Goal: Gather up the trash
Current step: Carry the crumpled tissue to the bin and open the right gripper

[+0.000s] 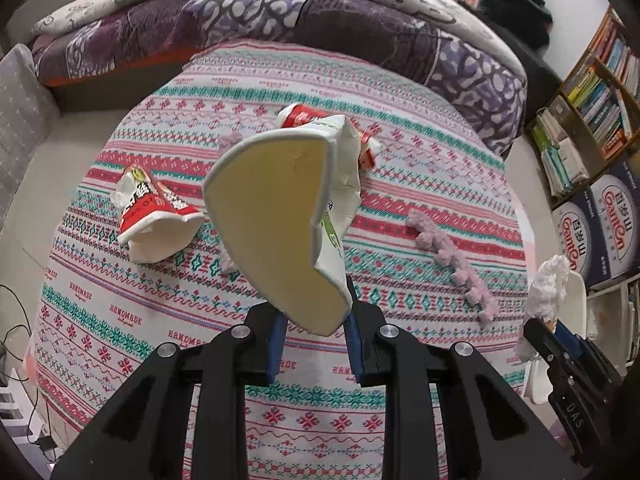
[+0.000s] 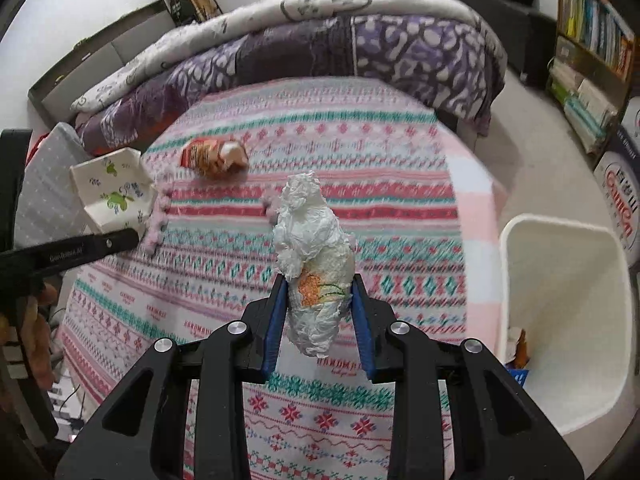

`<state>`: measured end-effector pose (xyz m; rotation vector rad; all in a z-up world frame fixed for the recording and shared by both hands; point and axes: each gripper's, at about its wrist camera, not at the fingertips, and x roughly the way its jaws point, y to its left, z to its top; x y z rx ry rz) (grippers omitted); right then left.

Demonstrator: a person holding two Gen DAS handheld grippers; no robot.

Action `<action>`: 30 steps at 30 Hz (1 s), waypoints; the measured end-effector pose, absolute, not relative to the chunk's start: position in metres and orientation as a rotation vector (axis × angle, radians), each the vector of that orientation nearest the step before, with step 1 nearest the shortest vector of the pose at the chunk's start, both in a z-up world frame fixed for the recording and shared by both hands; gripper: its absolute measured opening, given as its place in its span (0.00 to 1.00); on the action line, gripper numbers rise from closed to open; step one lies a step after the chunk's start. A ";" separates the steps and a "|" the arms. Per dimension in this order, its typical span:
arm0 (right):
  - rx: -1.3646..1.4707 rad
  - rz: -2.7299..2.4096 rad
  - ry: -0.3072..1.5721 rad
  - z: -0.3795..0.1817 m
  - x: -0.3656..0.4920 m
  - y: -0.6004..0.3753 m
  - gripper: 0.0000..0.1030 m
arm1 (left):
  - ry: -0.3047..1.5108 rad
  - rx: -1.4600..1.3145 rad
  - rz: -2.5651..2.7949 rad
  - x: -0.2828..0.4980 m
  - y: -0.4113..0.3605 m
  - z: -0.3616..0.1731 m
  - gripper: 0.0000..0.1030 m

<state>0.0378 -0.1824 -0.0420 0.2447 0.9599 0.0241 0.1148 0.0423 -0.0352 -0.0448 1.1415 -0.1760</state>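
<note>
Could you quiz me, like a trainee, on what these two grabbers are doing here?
1. What is clamped in the left gripper?
2. True or false: the white bin stands at the right of the bed.
3. The right gripper holds: A) a red wrapper, B) a crumpled tissue wad, C) nothing.

Key: 1. A crushed paper cup with a floral print. 2. True. 3. B.
</note>
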 end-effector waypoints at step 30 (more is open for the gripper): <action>0.321 -0.208 0.898 -0.027 0.026 -0.257 0.29 | 1.037 0.045 -0.296 0.096 -0.052 -0.025 0.25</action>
